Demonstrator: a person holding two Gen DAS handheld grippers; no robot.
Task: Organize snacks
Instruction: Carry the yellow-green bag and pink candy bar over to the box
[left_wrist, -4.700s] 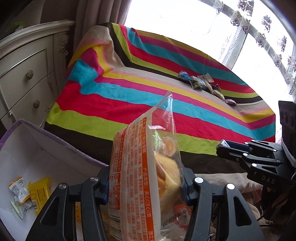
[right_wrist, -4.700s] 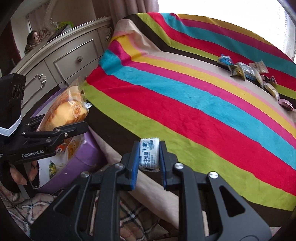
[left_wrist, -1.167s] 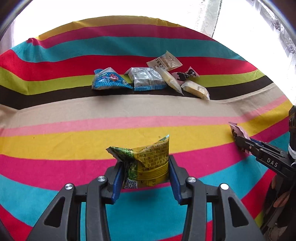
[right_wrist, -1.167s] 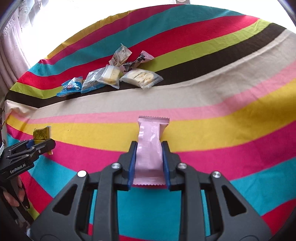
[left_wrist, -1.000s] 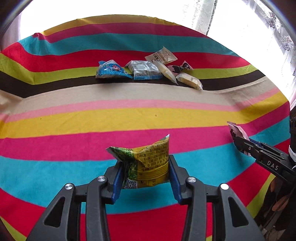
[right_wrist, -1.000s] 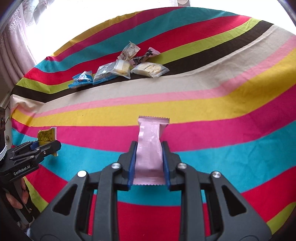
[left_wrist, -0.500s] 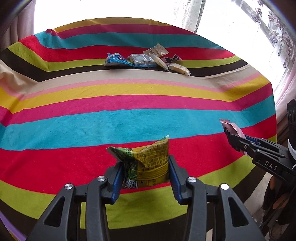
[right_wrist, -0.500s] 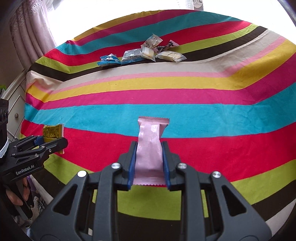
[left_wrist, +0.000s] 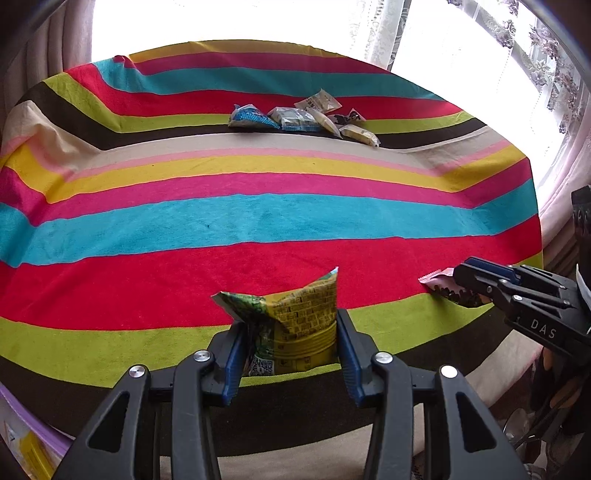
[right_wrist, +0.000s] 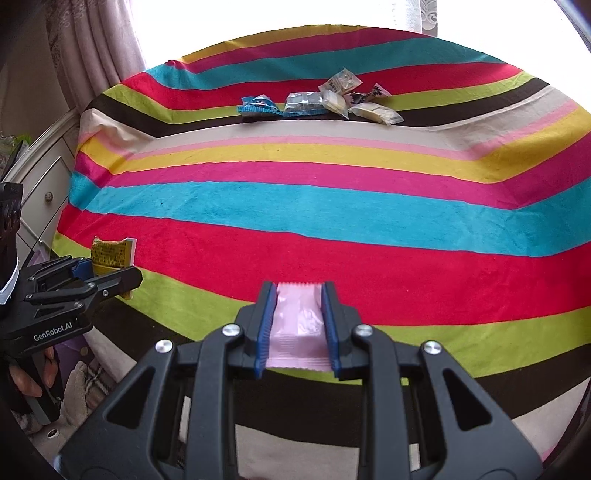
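Observation:
My left gripper (left_wrist: 288, 343) is shut on a green and yellow snack packet (left_wrist: 291, 328), held above the near edge of the striped cloth. My right gripper (right_wrist: 298, 325) is shut on a pink snack packet (right_wrist: 298, 330). In the left wrist view the right gripper (left_wrist: 461, 284) shows at the right with the pink packet (left_wrist: 437, 282) sticking out of it. The right wrist view has the left gripper (right_wrist: 110, 273) at the left, with the yellow packet (right_wrist: 110, 256) in it. Several more snack packets (left_wrist: 303, 118) lie in a row at the far side of the cloth.
The striped cloth (left_wrist: 258, 229) covers a round table. A purple box's rim (left_wrist: 33, 424) shows at the lower left, a yellow packet inside it. A white dresser (right_wrist: 40, 173) stands on the left, curtains (right_wrist: 96, 48) and a bright window behind. A hand (right_wrist: 33, 373) holds the left gripper.
Both grippers have drawn back from the far snacks toward the table's near edge, each keeping its packet. The right gripper has rolled slightly. The row of snacks looks farther away.

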